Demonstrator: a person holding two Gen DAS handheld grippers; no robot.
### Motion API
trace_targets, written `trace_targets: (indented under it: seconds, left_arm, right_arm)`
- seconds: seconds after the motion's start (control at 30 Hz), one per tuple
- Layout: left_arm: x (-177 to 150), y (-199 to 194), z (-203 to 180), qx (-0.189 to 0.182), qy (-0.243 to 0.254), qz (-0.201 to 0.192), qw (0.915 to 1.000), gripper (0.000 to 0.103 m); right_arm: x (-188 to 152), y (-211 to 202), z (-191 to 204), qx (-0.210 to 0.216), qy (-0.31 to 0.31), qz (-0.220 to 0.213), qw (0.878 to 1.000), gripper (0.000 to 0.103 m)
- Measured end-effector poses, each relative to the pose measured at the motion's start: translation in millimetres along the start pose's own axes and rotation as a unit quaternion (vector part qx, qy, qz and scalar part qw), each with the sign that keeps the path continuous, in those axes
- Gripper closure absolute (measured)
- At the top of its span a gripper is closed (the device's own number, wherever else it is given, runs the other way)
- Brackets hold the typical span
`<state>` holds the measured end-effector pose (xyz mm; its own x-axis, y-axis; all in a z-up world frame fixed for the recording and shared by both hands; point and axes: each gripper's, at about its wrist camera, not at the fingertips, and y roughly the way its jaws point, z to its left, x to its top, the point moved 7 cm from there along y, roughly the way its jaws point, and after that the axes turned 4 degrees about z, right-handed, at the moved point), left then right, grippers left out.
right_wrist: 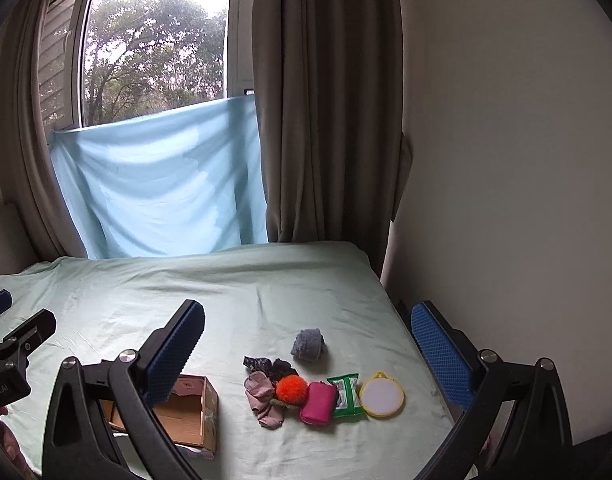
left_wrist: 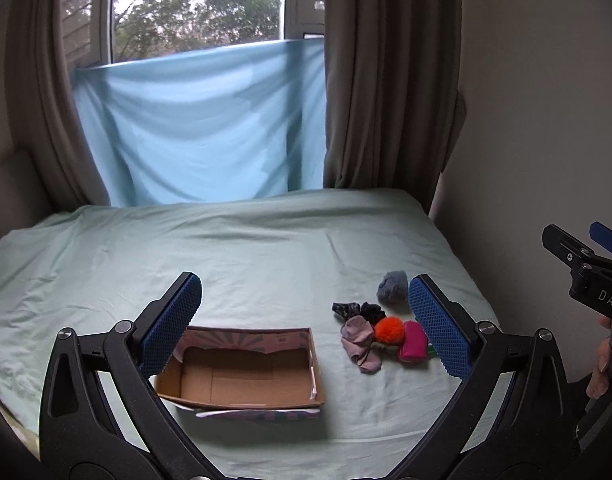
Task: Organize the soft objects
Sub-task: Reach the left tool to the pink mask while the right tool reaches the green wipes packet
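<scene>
Both grippers, left gripper (left_wrist: 306,328) and right gripper (right_wrist: 308,354), jaws wide apart, empty, hovering. Cardboard box (left_wrist: 242,372) bare. Risk: orange pom-pom (right_wrist: 291,387) rolls off, pink sock (right_wrist: 262,398) snags neighbours.

The bed sheet (right_wrist: 266,300) is matt cloth with fine wrinkles. The box (left_wrist: 242,372) is plain brown cardboard inside, with printed paper outside. The orange pompom (right_wrist: 291,388) looks fluffy, and the grey ball (right_wrist: 308,345) looks like rough wool. The pink pouch (right_wrist: 318,402) is smooth. The left gripper (left_wrist: 306,320) has matt black plastic arms, blue pads (left_wrist: 174,320) with a rough grid texture, and shiny metal screws.
</scene>
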<state>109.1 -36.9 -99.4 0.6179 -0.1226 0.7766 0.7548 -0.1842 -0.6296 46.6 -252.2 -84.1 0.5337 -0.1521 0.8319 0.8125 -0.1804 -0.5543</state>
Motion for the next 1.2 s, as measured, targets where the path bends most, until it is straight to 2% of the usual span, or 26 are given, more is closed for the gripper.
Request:
trace_targets:
  seconds: [0.2,0.4,0.6,0.83,0.9,1.03,1.2]
  left_arm:
    - [-41,74,-37,-0.003,-0.017,0.073,0.9972,0.001]
    - [-82,166,-68,0.014,-0.046,0.140,0.9890,0.001]
    - [-117,253,-87,0.042,-0.050,0.181,0.9813,0.001]
    - [-159,333,-100,0.058,-0.051,0.226,0.9711,0.001]
    - [-170,350,-101,0.063,-0.047,0.238,0.9681,0.001]
    - [-190,380,-100,0.071,-0.042,0.260,0.9620,0.001]
    - [-209,411,-94,0.077,-0.048,0.282,0.9552,0.005]
  right_arm:
    - [-36,50,-35,-0.008,-0.026,0.042,0.999,0.000]
    - [-77,125,-58,0.016,-0.050,0.092,0.994,0.000]
    - [-131,213,-76,0.044,-0.043,0.149,0.987,0.000]
    - [-187,303,-95,0.052,-0.049,0.190,0.979,0.001]
    - [-201,325,-99,0.056,-0.054,0.203,0.976,0.009]
    - [-226,361,-101,0.065,-0.071,0.228,0.969,0.011]
    - [-249,392,-93,0.076,-0.095,0.258,0.958,0.029]
